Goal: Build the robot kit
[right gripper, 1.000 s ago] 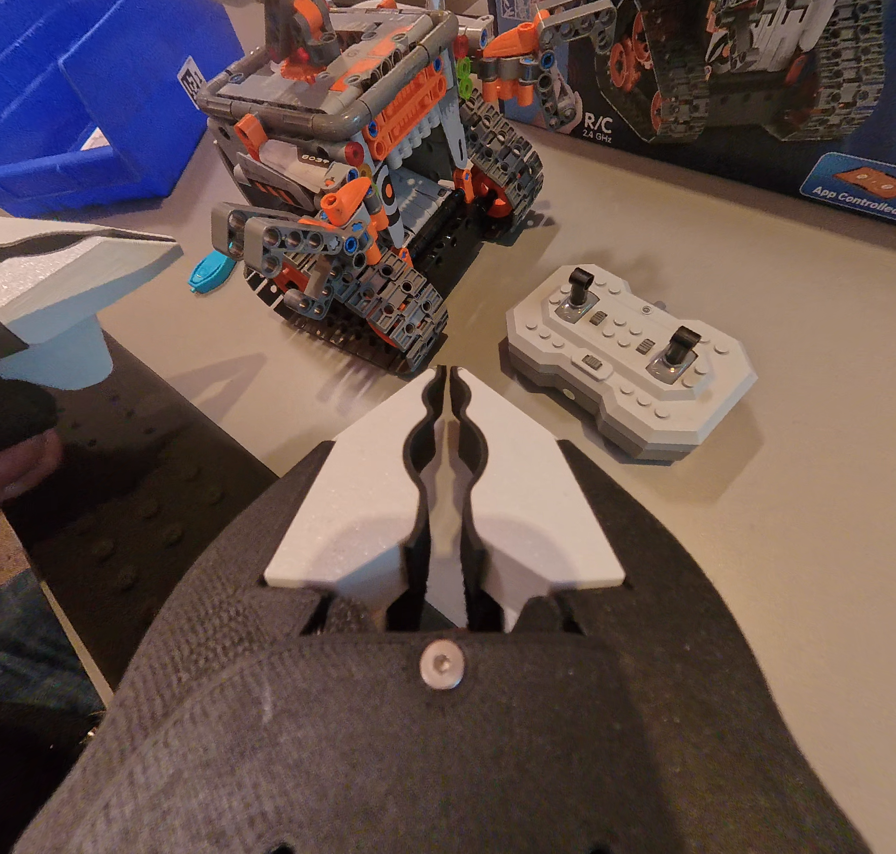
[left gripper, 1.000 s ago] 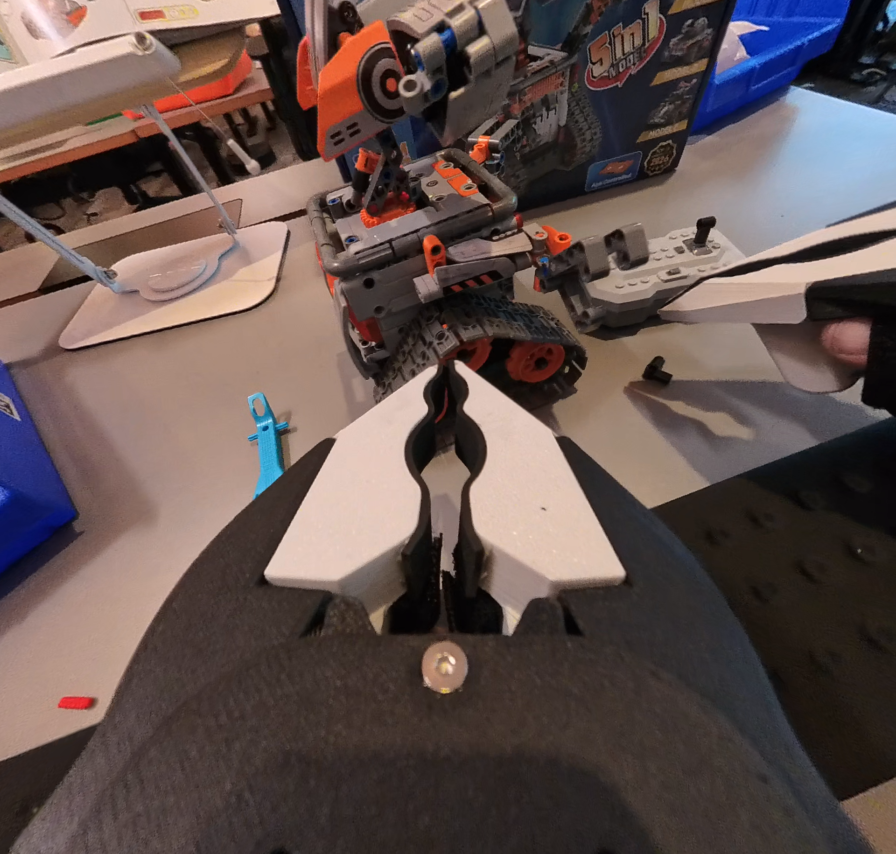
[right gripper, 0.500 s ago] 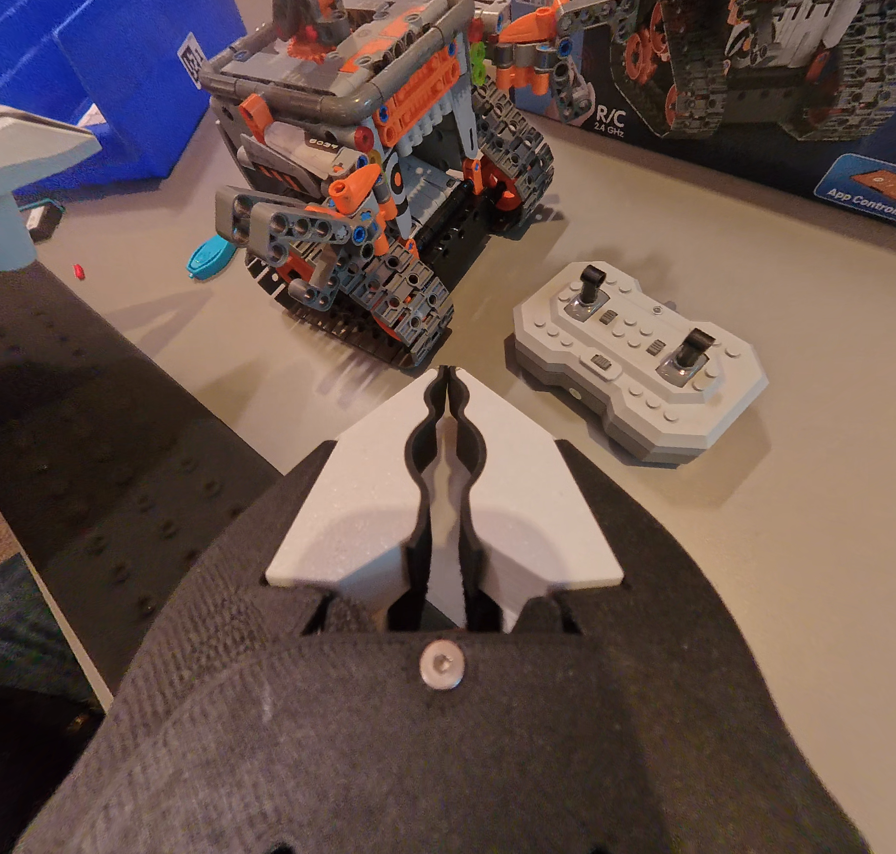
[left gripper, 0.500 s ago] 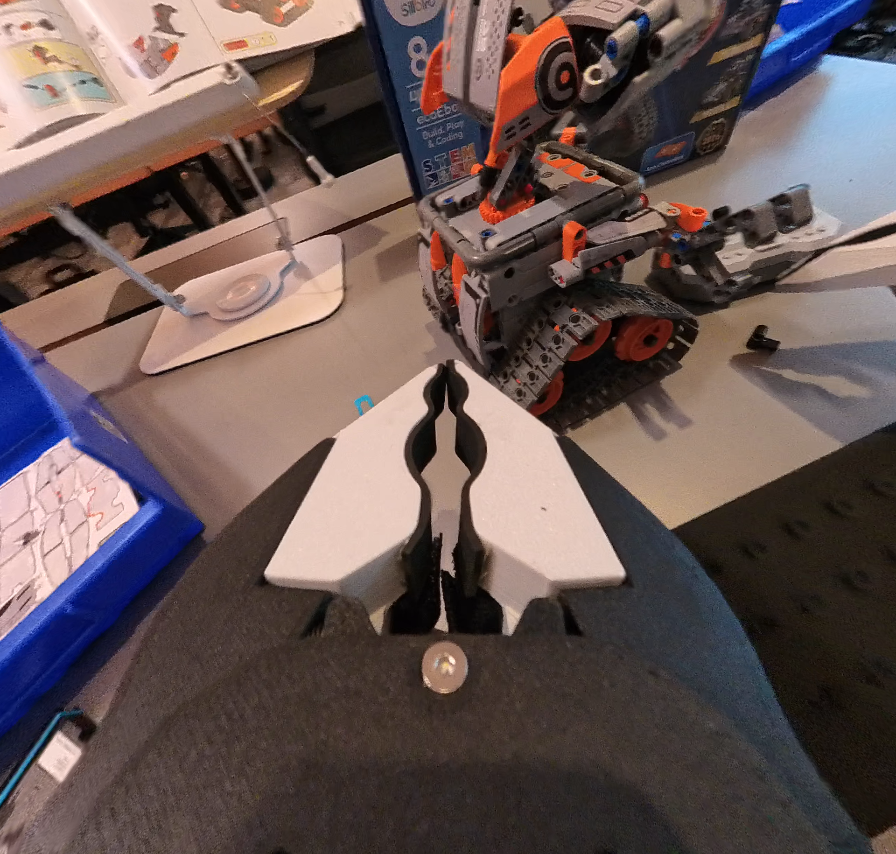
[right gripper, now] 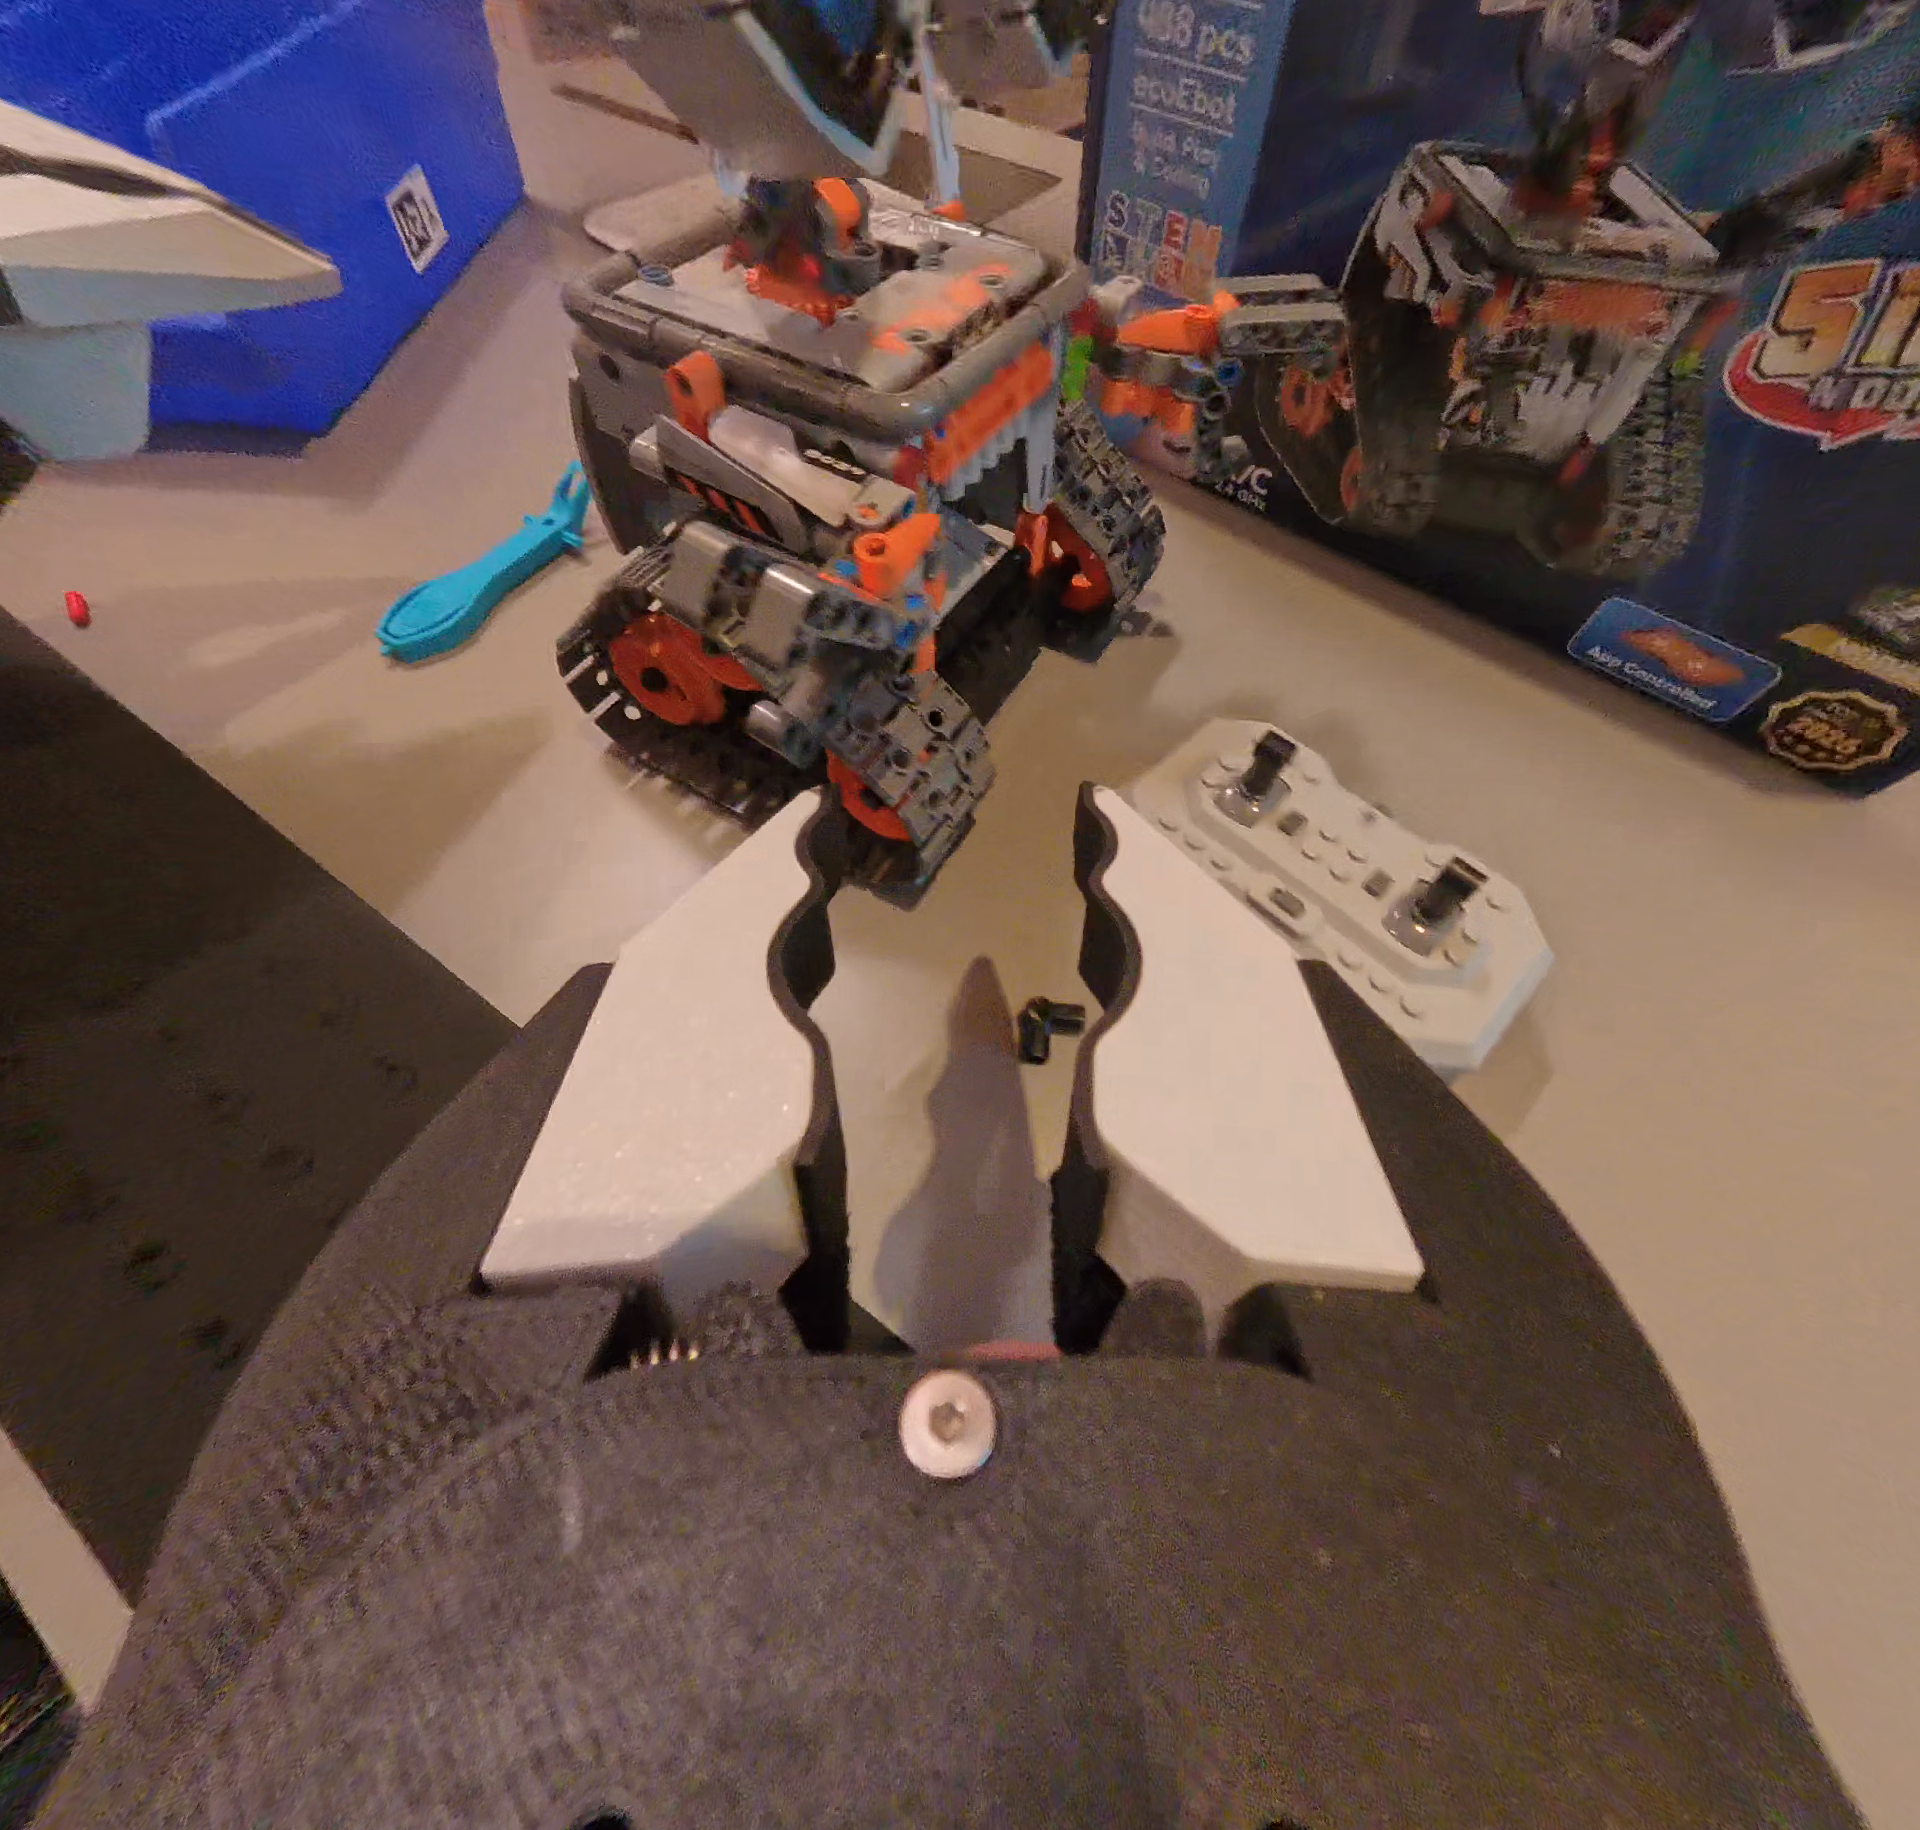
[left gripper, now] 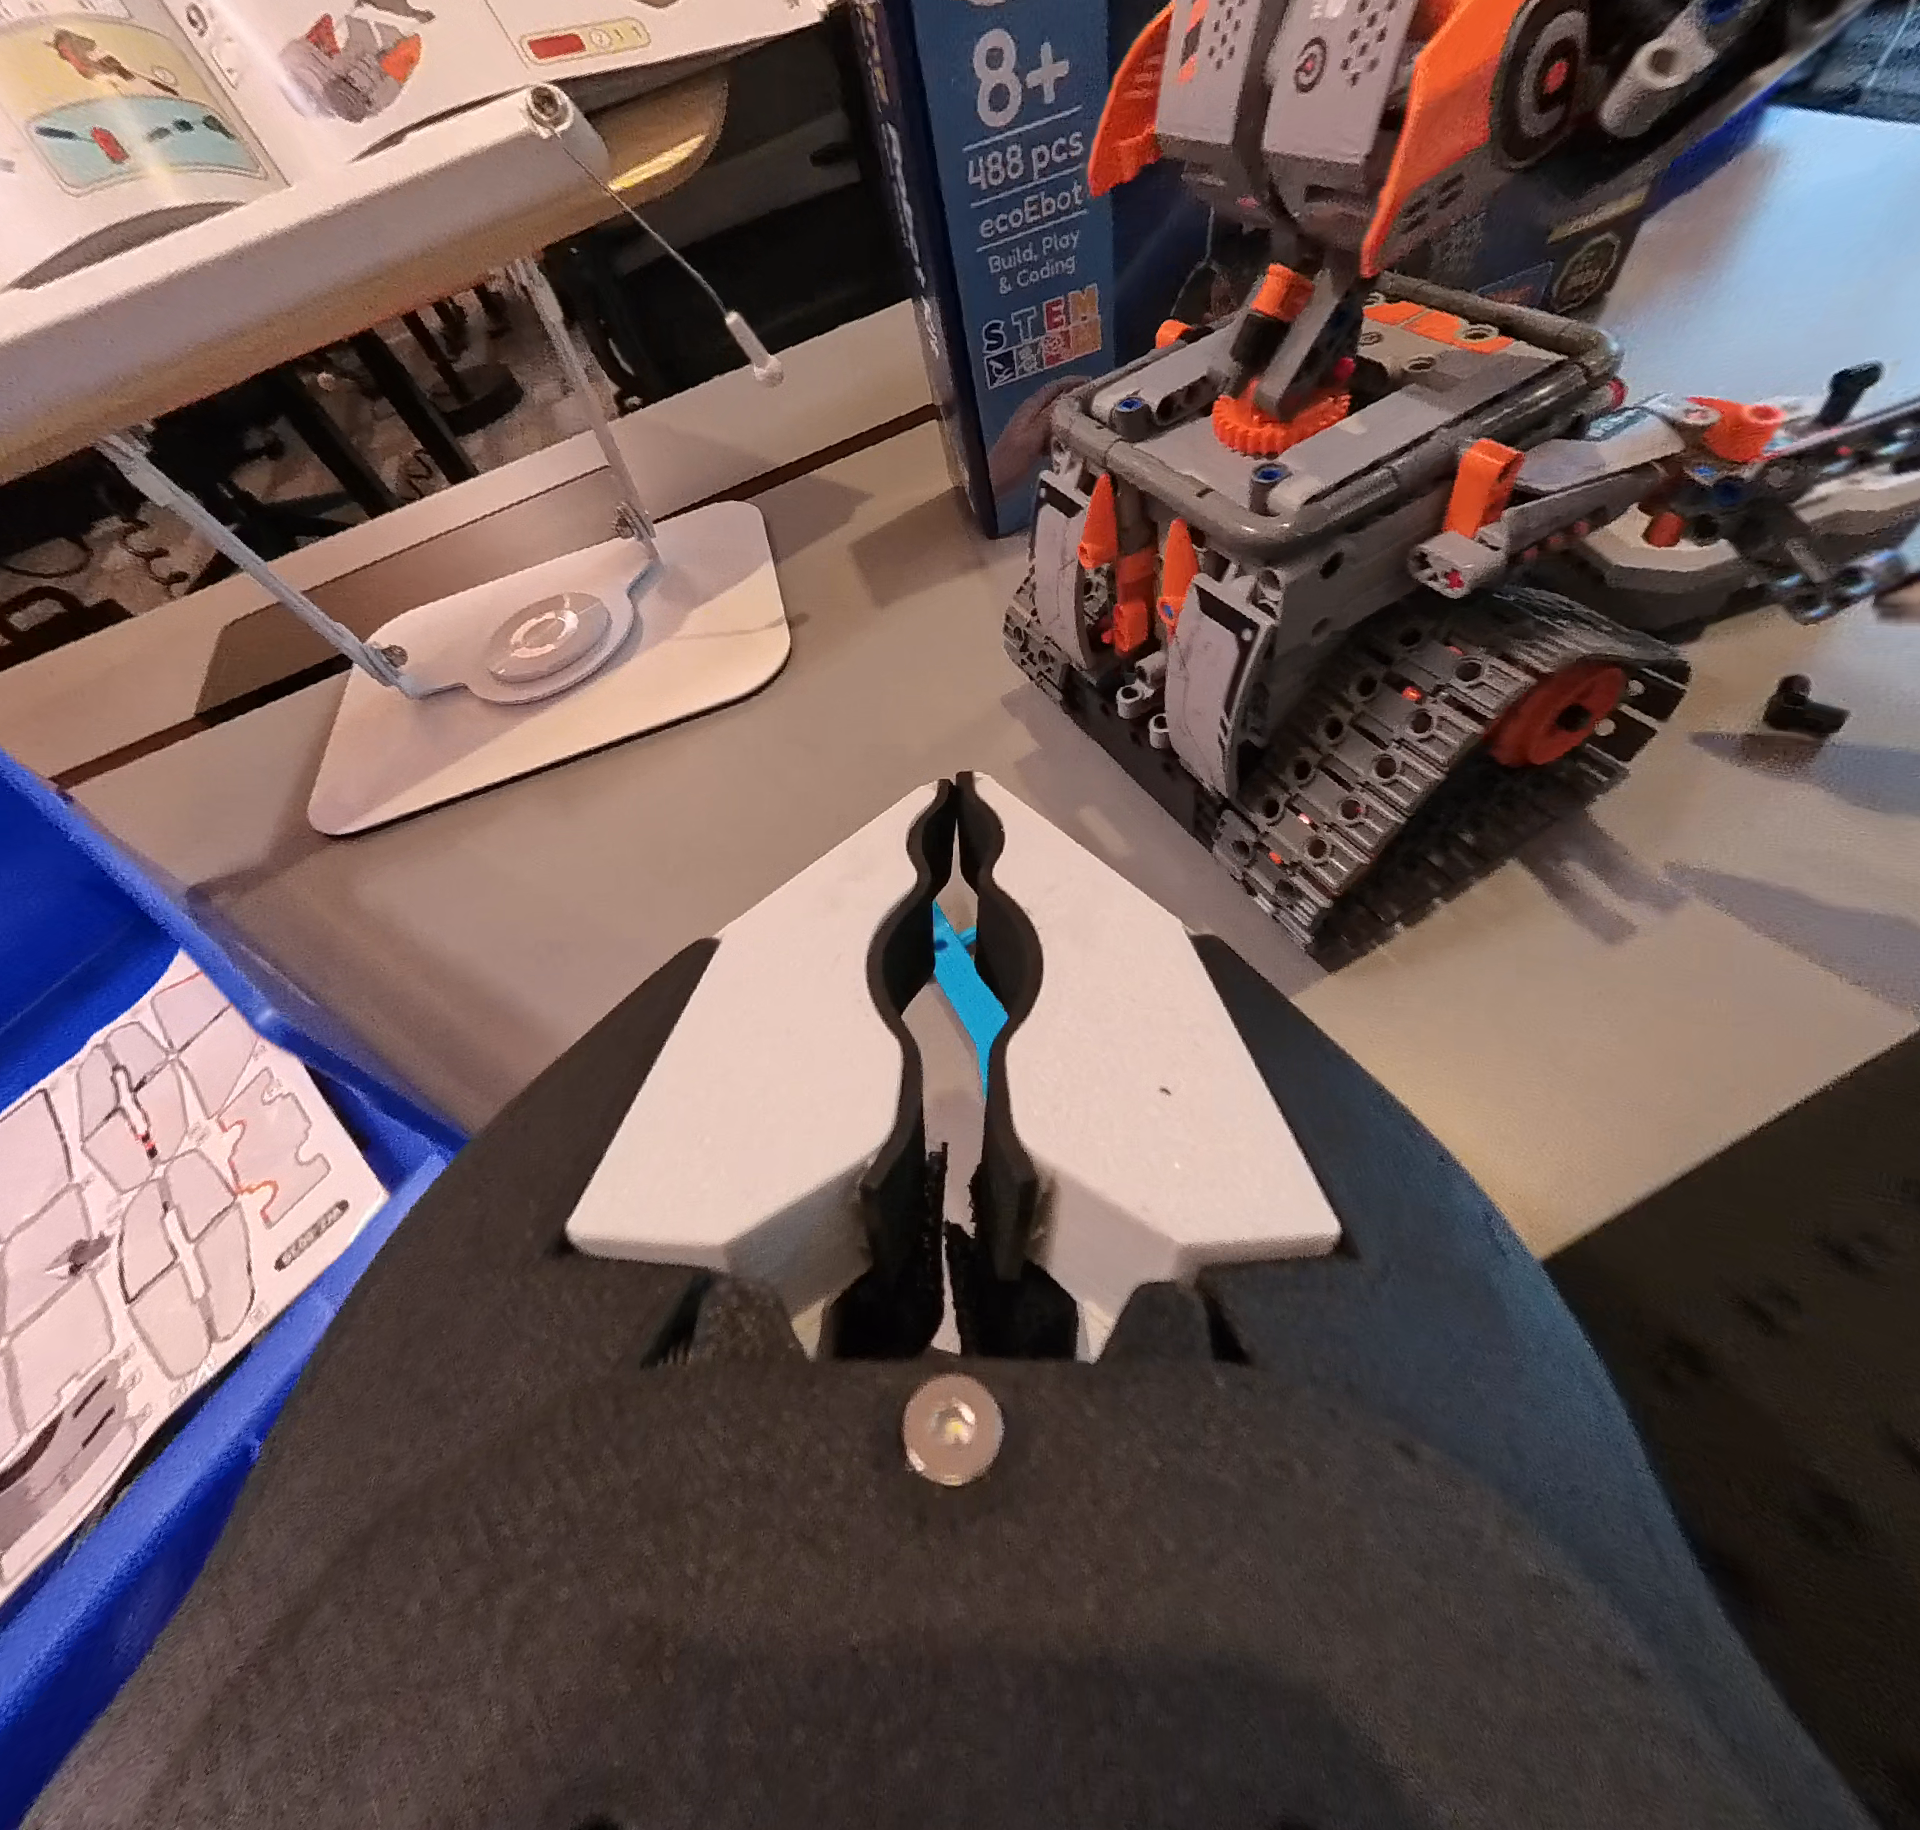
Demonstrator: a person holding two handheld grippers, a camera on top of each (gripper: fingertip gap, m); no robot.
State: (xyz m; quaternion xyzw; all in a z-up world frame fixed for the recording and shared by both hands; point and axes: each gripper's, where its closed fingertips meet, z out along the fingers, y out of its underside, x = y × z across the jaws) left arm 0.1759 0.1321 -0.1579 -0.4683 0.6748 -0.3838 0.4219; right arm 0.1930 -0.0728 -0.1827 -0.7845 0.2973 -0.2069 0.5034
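A grey and orange tracked brick robot (left gripper: 1340, 575) stands on the grey table; it also shows in the right wrist view (right gripper: 842, 554). My left gripper (left gripper: 956, 788) is shut and empty, hovering over a light blue brick tool (left gripper: 961, 980) left of the robot. My right gripper (right gripper: 945, 804) is open and empty, just in front of the robot's near track. A small black connector piece (right gripper: 1044, 1024) lies on the table between its fingers. A grey remote controller (right gripper: 1351, 887) lies just right of it. The left gripper's white finger (right gripper: 156, 253) shows at the left edge.
A dark blue product box (right gripper: 1507, 274) stands behind the robot. A blue bin (left gripper: 125, 1209) with a paper sheet sits at the left. A white stand (left gripper: 561, 658) holds an instruction booklet (left gripper: 312, 35). A black mat (right gripper: 187, 1001) covers the near table edge. A tiny red piece (right gripper: 75, 606) lies at left. The gap from one gripper's tips to the other's is roughly 20 cm. From my right tips it is roughly 8 cm to the grey remote controller (right gripper: 1351, 887); from my left, 30 cm.
My right gripper has opened and moved over the small black connector. My left gripper has swung left, away from the robot, over the blue tool, still shut.
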